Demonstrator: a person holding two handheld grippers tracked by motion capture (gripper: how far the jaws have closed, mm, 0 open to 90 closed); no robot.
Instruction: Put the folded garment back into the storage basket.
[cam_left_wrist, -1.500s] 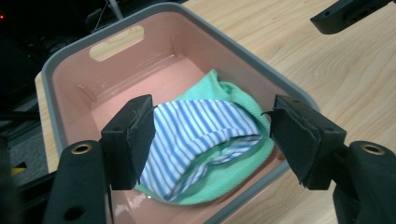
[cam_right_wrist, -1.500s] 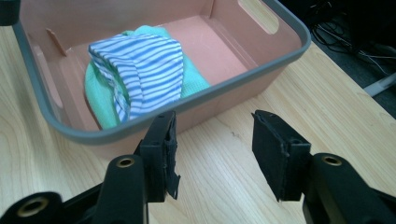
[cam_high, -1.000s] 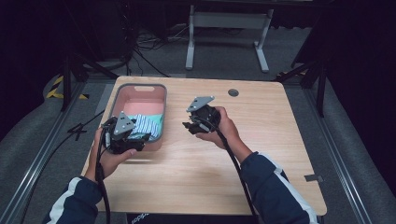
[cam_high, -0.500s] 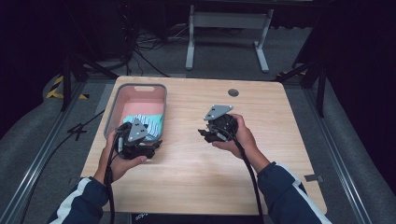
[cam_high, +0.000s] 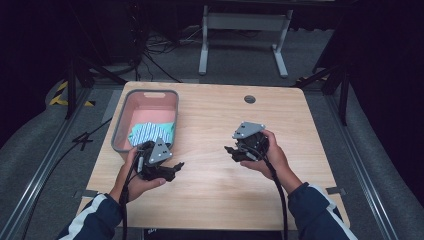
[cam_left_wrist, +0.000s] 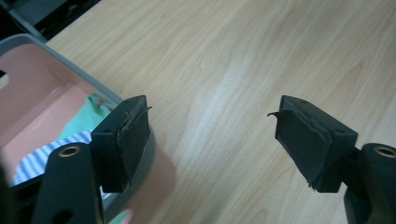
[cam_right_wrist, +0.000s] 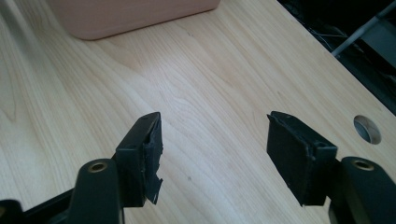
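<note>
A grey bin with a pink inside (cam_high: 120, 131) stands on the left of the wooden table (cam_high: 215, 112). A blue-and-white striped cloth with green cloth (cam_high: 150, 133) lies in it. My left gripper (cam_high: 176, 170) is low over the table just off the bin's near right corner, jaws open and empty. In the left gripper view (cam_left_wrist: 210, 116) the bin's rim (cam_left_wrist: 28, 43) and the cloth (cam_left_wrist: 74, 135) sit behind the left jaw. My right gripper (cam_high: 230, 153) is over the middle of the table, pointing left. Its jaws (cam_right_wrist: 215, 126) have just been opening, with bare wood between them.
A round cable hole (cam_high: 249, 99) is at the table's back, also seen as a hole (cam_right_wrist: 367, 129) in the right gripper view, where the bin's wall (cam_right_wrist: 130, 14) lies ahead. Cables trail from both grippers toward the near edge. A metal stand (cam_high: 240, 30) is beyond the table.
Both hands moved right and toward the near edge. The left gripper left the bin and is over bare wood now. The right gripper's jaws stand wider.
</note>
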